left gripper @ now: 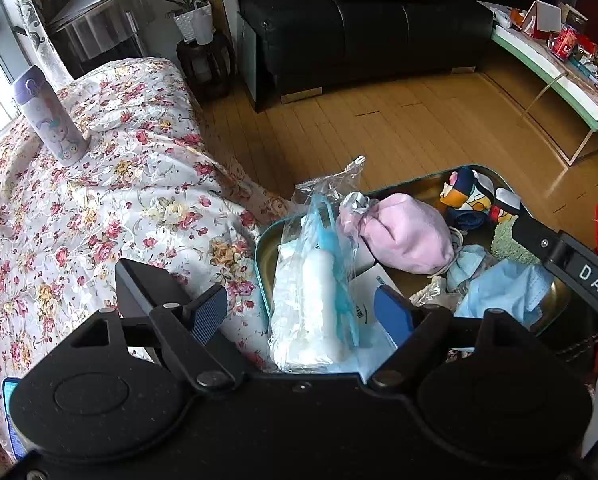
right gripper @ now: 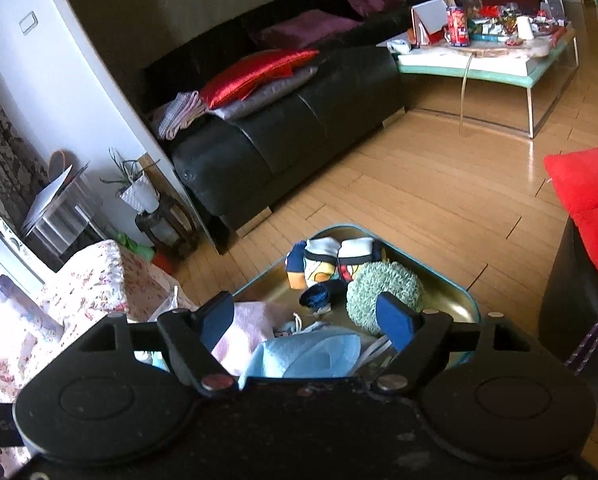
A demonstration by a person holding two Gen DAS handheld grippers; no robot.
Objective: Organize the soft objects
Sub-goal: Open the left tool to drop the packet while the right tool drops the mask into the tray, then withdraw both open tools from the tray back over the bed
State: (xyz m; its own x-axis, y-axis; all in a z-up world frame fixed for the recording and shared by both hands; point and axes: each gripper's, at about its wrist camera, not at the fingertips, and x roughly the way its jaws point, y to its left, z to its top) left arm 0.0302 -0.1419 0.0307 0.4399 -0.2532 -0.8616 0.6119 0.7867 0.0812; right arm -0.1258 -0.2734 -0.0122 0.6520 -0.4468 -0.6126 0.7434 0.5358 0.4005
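Wooden plank flooring fills the middle of the room, with a black sofa along the far wall and a low table crowded with cans and packets to one side. Nearer, a floral cloth covers a raised surface on which a lilac bottle stands upright.

At the cloth's edge sits a teal-rimmed metal tray, overhanging toward the floor, holding the soft objects. A clear plastic packet with white and blue contents lies on the tray's near left side, its long axis running from the camera toward the far rim, its crinkled mouth pointing away. Just beside it, a pink cloth pouch lies tilted, its gathered neck toward the packet. Blue face masks are heaped at the near right, touching a white card. A green fuzzy ball and a colourful cartoon plush occupy the far corner, with a dark blue roll between them and the masks.

Left gripper: fingers spread wide, one over the cloth, the other over the white card, with the packet between them but not pinched. Right gripper: also wide apart, holding nothing, poised above the masks, its right finger in front of the green ball.

Open floor lies beyond the tray's far rim. A red cushion bounds the right side.
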